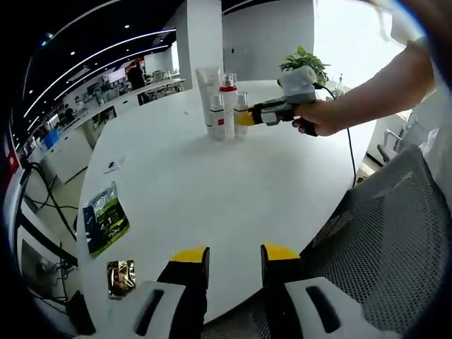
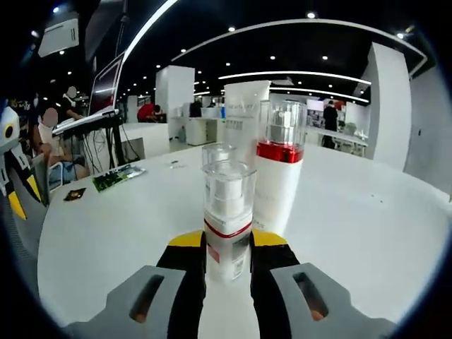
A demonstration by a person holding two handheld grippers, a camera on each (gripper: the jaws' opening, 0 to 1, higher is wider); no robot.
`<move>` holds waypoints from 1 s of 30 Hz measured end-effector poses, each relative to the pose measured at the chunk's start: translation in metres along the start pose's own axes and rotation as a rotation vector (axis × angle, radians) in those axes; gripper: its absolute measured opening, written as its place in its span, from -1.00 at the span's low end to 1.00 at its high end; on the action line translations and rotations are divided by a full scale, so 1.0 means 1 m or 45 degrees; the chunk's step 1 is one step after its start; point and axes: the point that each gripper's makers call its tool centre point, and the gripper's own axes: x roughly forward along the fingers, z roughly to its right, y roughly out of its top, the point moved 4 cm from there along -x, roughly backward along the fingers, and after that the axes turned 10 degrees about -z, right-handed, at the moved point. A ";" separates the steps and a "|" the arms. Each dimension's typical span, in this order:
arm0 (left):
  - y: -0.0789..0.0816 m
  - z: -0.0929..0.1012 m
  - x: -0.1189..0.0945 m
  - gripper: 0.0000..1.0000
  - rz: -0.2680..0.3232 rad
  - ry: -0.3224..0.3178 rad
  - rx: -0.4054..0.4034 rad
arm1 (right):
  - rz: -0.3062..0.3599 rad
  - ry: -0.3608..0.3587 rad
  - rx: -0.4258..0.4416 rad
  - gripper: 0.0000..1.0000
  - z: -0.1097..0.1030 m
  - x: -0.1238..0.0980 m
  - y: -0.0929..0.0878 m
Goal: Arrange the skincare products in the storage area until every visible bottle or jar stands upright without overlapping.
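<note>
Now, in the right gripper view, the right tongs (image 2: 227,248) rise from the bottom centre with their yellow-tipped jaws pinching a small white pump bottle with a clear cap and a red band (image 2: 227,222), which stands upright on the round white bench (image 2: 367,226). Just behind it, toward the upper centre, stand a taller white bottle with a red collar and clear cap (image 2: 277,169), a white squeeze tube standing on its cap (image 2: 244,120) and another clear-capped bottle (image 2: 217,152), all upright and close together.

In the left gripper view, the same cluster sits in the upper centre of the frame, with a person's hand (image 1: 321,116) holding the right tongs against the small bottle. The left tongs (image 1: 234,258) at the bottom centre are spread with nothing between the jaws. At the lower left lie a green and black sachet (image 1: 104,215) and a small gold foil packet (image 1: 121,277). A grey mesh chair back (image 1: 385,240) fills the lower right.
</note>
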 end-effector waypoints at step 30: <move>0.000 0.000 0.000 -0.43 -0.008 0.011 0.027 | -0.138 0.031 0.006 -0.61 0.012 -0.013 -0.005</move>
